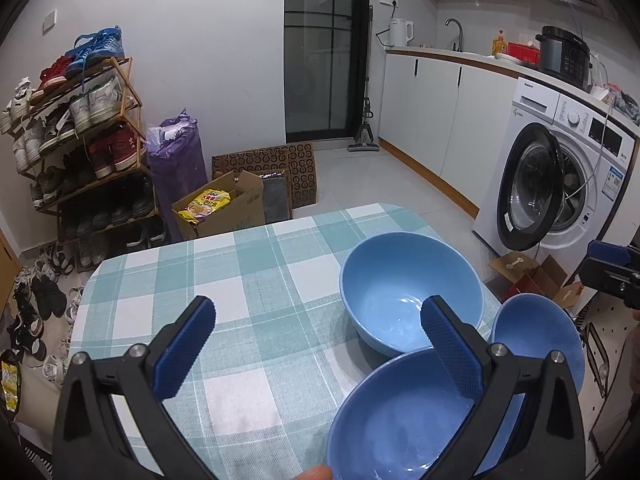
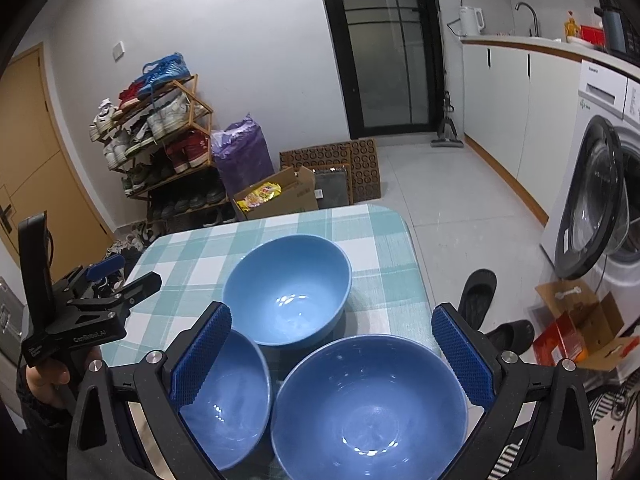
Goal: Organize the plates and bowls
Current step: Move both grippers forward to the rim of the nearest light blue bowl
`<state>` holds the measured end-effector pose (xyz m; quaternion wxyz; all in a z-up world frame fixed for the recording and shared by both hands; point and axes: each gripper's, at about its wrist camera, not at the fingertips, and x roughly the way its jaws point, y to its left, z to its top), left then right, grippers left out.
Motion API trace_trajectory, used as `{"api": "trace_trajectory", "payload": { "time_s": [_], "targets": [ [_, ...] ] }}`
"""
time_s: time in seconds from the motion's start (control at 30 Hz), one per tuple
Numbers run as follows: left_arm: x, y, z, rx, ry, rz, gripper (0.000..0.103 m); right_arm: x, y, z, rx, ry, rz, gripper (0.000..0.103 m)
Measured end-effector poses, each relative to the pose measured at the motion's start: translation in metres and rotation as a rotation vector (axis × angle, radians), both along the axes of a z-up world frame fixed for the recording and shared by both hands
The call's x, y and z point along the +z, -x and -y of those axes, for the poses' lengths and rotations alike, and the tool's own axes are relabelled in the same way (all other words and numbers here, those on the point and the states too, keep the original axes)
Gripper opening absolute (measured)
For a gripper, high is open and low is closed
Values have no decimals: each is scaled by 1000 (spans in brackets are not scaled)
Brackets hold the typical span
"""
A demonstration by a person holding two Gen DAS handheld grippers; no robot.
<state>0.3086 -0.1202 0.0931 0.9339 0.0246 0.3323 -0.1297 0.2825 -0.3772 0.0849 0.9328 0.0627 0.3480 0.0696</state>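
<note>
1. Three blue bowls sit clustered at the right-hand end of the checked tablecloth (image 2: 192,256) — the far bowl (image 2: 288,288) towards the middle of the table, the near-left bowl (image 2: 228,400) and the near-right bowl (image 2: 368,408) at the front edge. No plates are in view.
2. The right gripper (image 2: 332,356) hangs above the two near bowls with its jaws spread wide and nothing between them; the left gripper (image 1: 318,344) is likewise wide and empty, off to the left of the cluster over bare cloth.
3. Likely first risk: the near-right bowl seems to reach the table's corner, with the floor and a dark slipper (image 2: 478,292) below. A push from a descending finger could tip it off.
4. The bowls look close together, perhaps touching — I cannot tell for certain. Gripping one rim may drag or knock its neighbour.
5. The rims are smooth, curved and glossy. A two-finger pinch on one side would probably let the bowl swing or slip once lifted.
6. Nesting calls for lowering level; dropped tilted, a bowl could chip or skid on the cloth.
7. Both tools working one small cluster could collide.
</note>
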Motion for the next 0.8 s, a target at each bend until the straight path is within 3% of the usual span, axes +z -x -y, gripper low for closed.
{"api": "trace_trajectory", "payload": {
  "time_s": [0.8],
  "targets": [
    [-34,-45,12,1,-13,-96,103,-48,-58,-10,-7,-23,-114,102]
  ]
}}
